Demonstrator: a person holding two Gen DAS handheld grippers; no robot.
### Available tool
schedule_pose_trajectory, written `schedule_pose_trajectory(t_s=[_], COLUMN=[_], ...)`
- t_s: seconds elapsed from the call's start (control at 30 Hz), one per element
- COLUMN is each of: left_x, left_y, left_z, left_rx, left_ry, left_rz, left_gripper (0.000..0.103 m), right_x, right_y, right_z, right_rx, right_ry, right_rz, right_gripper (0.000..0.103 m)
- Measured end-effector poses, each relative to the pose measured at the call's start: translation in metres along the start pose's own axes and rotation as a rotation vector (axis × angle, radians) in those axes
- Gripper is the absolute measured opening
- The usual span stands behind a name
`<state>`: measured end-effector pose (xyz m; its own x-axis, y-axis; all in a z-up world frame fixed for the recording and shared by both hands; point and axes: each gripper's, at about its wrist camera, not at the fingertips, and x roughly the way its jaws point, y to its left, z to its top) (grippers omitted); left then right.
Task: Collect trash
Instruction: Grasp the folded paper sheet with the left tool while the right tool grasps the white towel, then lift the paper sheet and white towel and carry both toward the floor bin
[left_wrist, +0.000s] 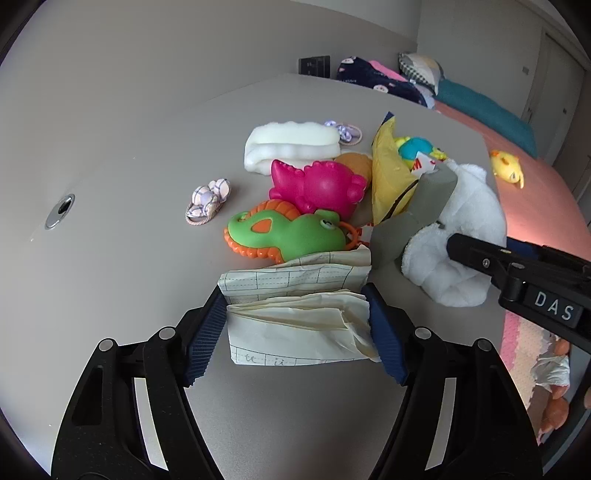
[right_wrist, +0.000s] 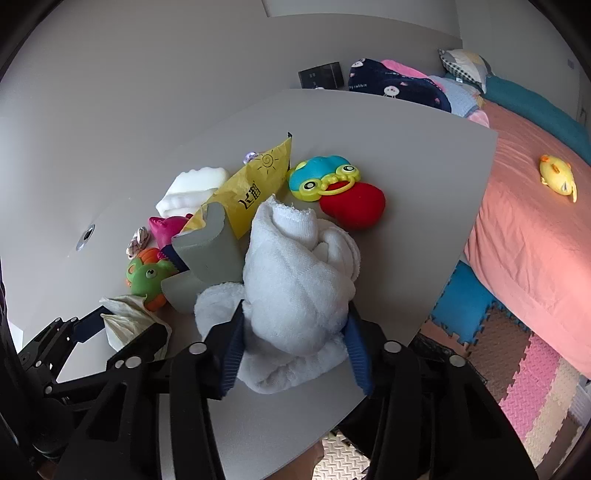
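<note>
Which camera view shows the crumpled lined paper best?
The left wrist view: the crumpled lined paper sits whole between the left gripper fingers, grid lines readable. The right wrist view shows only a crumpled edge at lower left.

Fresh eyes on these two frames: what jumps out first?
Both grippers are loaded: the left gripper clamps crumpled lined paper at the table's near edge, and the right gripper squeezes a rolled white towel. Behind them sits a bright pile: a green dinosaur toy, a pink one and a yellow snack bag.
</note>
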<state>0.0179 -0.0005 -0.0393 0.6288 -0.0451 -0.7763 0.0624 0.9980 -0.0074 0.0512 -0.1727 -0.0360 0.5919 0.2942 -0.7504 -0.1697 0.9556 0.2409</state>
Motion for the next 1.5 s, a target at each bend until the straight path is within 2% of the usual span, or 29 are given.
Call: schedule_pose_trajectory(t_s=[0.03,0.1,0.23,0.33,0.37,0.4,0.43,0.53,1.03,1.5], left_x=[-0.002,-0.004,-0.006,-0.013,-0.016,-0.018,-0.018,-0.018,-0.051,-0.073], left_y=[0.0,0.0,-0.007,-0.012,-0.013,-0.013,-0.011,-0.015,-0.038,-0.093], left_z=[-0.001,-0.002,-0.003,-0.002,-0.001,0.0,0.0,0.0,0.0,0.01], left_rx=[-0.003,0.003,0.037,0.058,0.063,0.054,0.037,0.059,0.111,0.196], left_ry=[-0.006,-0.01,-0.009,-0.027,-0.038,-0.033,-0.023,-0.022,-0.094,-0.144], left_rz=[-0.002,0.002,0.032,0.042,0.046,0.041,0.011,0.025,-0.021,-0.079], left_gripper=[0.069,0.058,0.055,0.049,0.02,0.004,0.004,0.002,0.0,0.0], right_x=[-0.002,-0.005,-0.016,-0.026,-0.03,-0.035,-0.038,-0.05,-0.1,-0.146], right_y=[0.0,-0.002,-0.002,-0.002,-0.002,-0.002,-0.003,-0.005,-0.02,-0.076], right_z=[0.0,-0.001,-0.007,-0.009,-0.01,-0.011,-0.011,-0.012,-0.021,-0.039], right_rx=[0.004,0.013,0.02,0.018,0.018,0.017,0.018,0.021,0.037,0.119], right_ry=[0.0,0.001,-0.008,-0.021,-0.027,-0.033,-0.038,-0.059,-0.146,-0.21], right_rz=[0.004,0.014,0.017,0.011,0.009,0.007,0.005,0.002,-0.016,-0.082], right_gripper=[0.046,0.044,0.044,0.044,0.044,0.044,0.044,0.044,0.044,0.044])
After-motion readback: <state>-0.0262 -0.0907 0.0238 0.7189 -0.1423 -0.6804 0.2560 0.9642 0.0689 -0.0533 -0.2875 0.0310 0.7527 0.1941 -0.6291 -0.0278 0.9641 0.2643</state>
